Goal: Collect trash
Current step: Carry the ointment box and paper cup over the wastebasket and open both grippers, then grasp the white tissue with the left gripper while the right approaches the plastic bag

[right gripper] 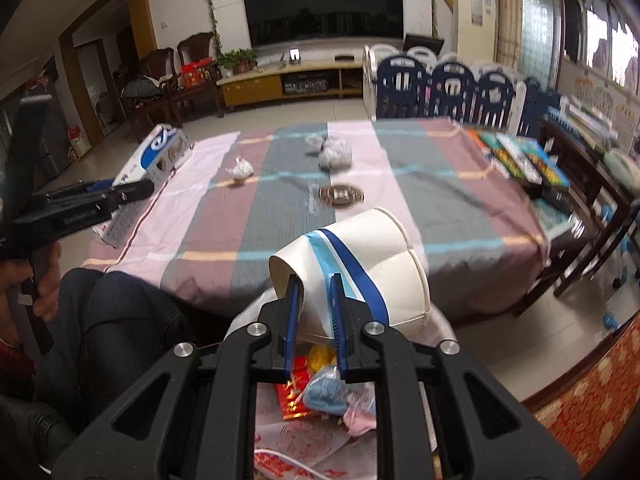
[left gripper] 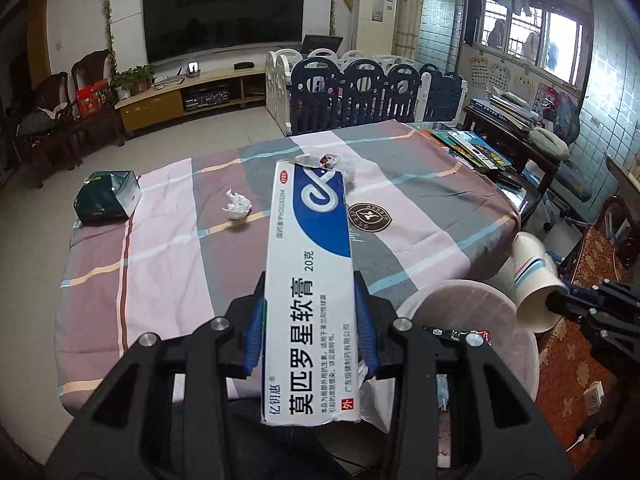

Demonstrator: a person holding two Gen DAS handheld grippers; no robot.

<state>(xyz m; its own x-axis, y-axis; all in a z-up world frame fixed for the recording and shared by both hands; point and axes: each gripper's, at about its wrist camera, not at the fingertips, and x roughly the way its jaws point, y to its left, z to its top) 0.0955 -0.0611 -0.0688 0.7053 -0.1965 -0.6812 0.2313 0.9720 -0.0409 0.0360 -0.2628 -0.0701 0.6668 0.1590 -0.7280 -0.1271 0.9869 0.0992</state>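
Note:
My left gripper (left gripper: 310, 280) is shut on a long white and blue ointment box (left gripper: 308, 264), which sticks out forward over the table. In the right wrist view the same gripper (right gripper: 132, 192) and box (right gripper: 156, 156) hang at the left. My right gripper (right gripper: 315, 284) pinches the rim wall of a white paper cup (right gripper: 372, 264) with blue stripes, one finger inside it. The cup (left gripper: 532, 276) is tilted above a white bin (left gripper: 472, 312) whose liner (right gripper: 304, 444) holds a red packet and wrappers. A crumpled tissue (left gripper: 238, 205), a green pouch (left gripper: 108, 196) and a plastic bag (left gripper: 344, 166) lie on the table.
A striped cloth (left gripper: 168, 240) covers the table; a round brown coaster (left gripper: 369, 217) lies on it and picture books (left gripper: 476, 146) at its right end. A person's legs (right gripper: 120, 320) are at the table's near left. A playpen fence (left gripper: 360, 88) stands behind.

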